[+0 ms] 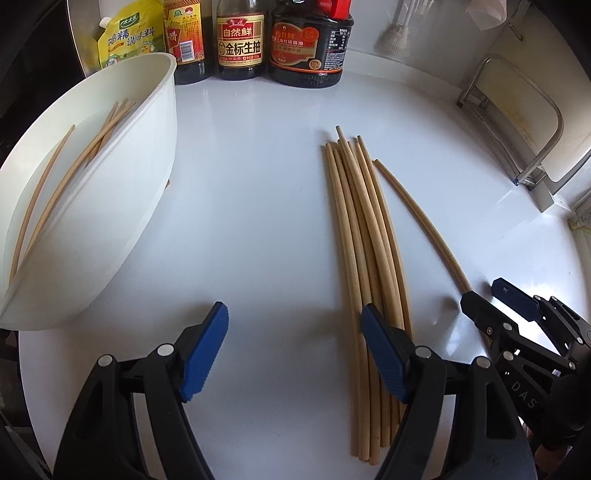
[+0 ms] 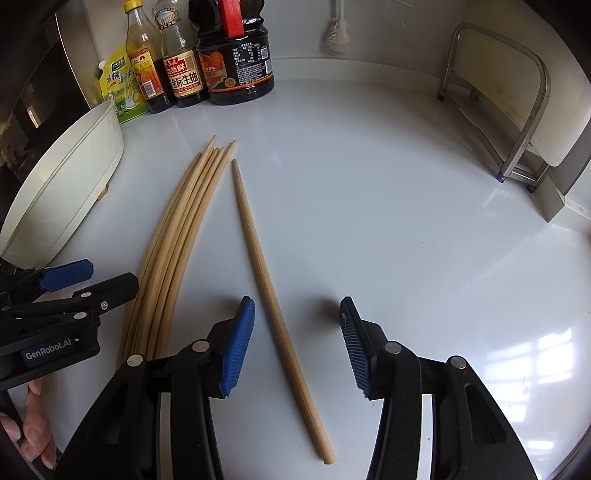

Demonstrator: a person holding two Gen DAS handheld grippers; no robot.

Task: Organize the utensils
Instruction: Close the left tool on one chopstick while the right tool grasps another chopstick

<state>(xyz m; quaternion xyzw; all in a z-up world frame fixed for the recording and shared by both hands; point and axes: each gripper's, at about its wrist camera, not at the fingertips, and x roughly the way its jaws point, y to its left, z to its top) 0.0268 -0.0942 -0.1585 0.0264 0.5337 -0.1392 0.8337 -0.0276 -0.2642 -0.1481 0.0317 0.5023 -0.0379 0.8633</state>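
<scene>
A bundle of several bamboo chopsticks (image 1: 362, 240) (image 2: 173, 240) lies on the white counter, and a single chopstick (image 1: 417, 221) (image 2: 280, 321) lies apart to its right. At the left stands a white oval container (image 1: 110, 229) (image 2: 66, 184) holding a few chopsticks (image 1: 92, 158). My left gripper (image 1: 295, 350) (image 2: 88, 280) is open over bare counter, its right finger overlapping the bundle's near end. My right gripper (image 2: 297, 347) (image 1: 491, 299) is open, and the single chopstick lies between its blue pads (image 2: 240, 347), touching neither.
Sauce bottles (image 1: 240, 40) (image 2: 236, 62) and a yellow seasoning pouch (image 1: 125, 33) line the back wall. A metal rack (image 2: 517, 110) stands at the right. A hand (image 2: 33, 424) holds the left gripper's handle.
</scene>
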